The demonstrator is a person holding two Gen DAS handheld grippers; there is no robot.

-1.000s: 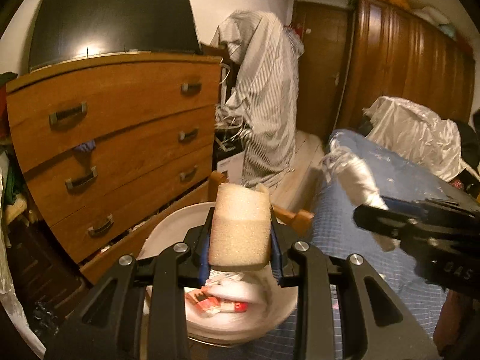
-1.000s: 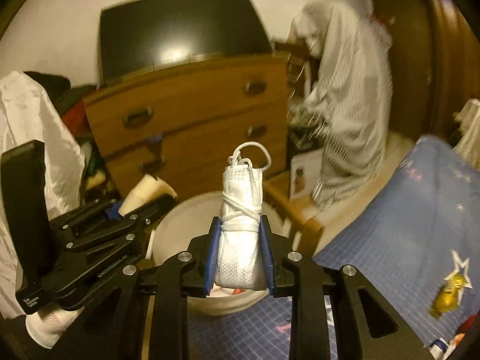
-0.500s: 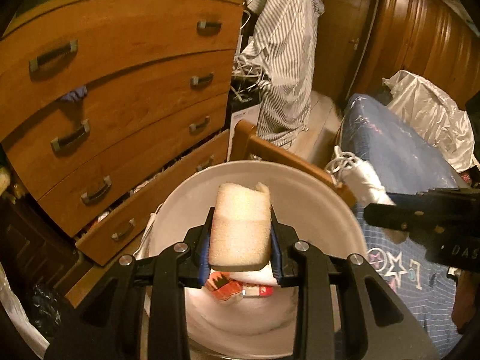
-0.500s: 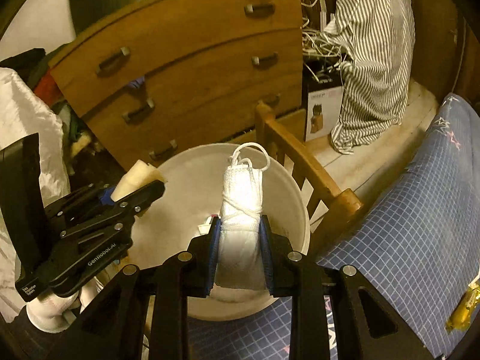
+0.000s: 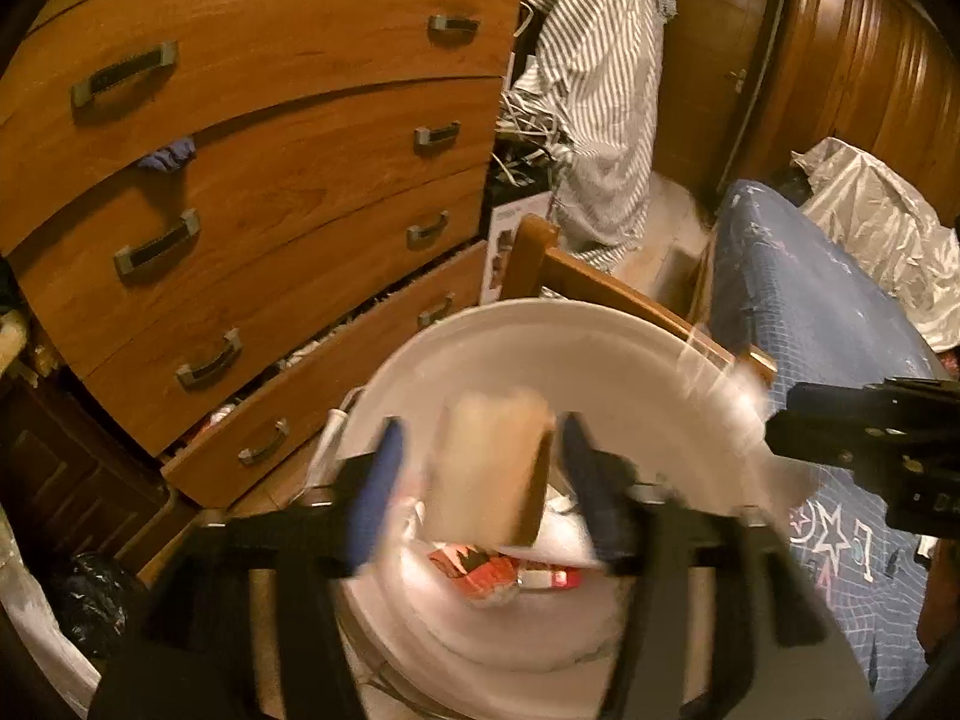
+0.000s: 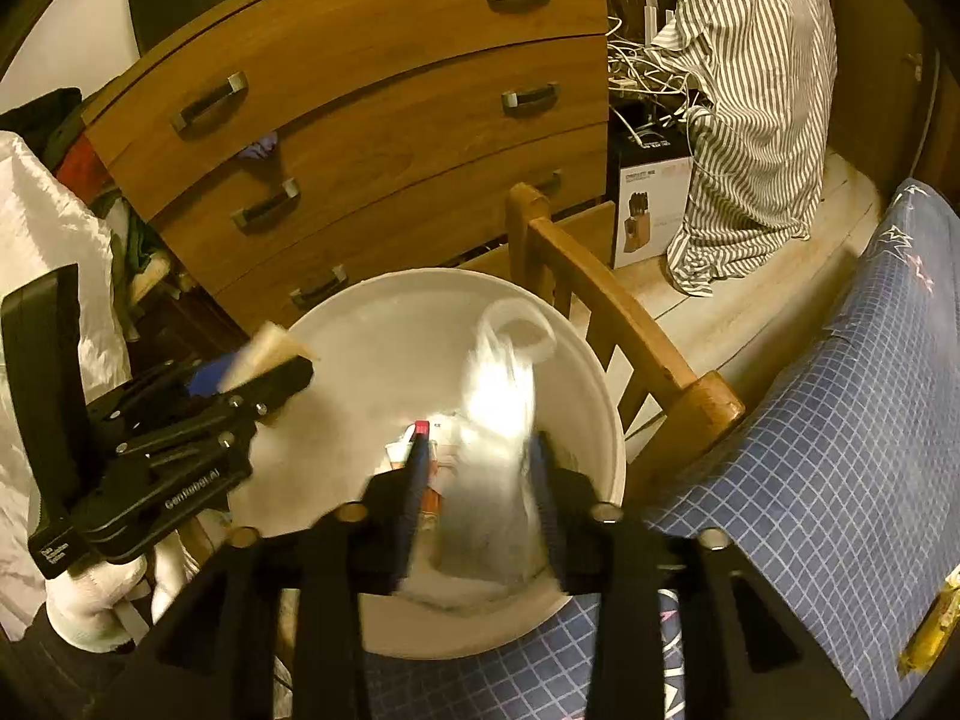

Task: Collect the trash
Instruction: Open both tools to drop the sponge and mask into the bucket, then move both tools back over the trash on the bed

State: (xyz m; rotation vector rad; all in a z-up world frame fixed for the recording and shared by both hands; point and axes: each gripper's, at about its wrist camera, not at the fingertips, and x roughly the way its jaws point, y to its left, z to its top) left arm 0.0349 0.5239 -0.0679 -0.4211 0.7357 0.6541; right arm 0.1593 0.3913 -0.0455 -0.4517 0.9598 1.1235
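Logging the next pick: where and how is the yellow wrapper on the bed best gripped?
Probably across the narrow middle of the wrapper, coming from above: it lies flat on the bed cover, long and thin, so jaws closing across its width should catch it.

sponge (image 5: 489, 468) between the left jaws: smeared, contact unclear | white bundle (image 6: 501, 420) between the right jaws: ghosted, edges lost | wrappers (image 5: 510, 573) below the left jaws: print unreadable | bucket (image 5: 600, 324) near rim: hidden behind both jaws
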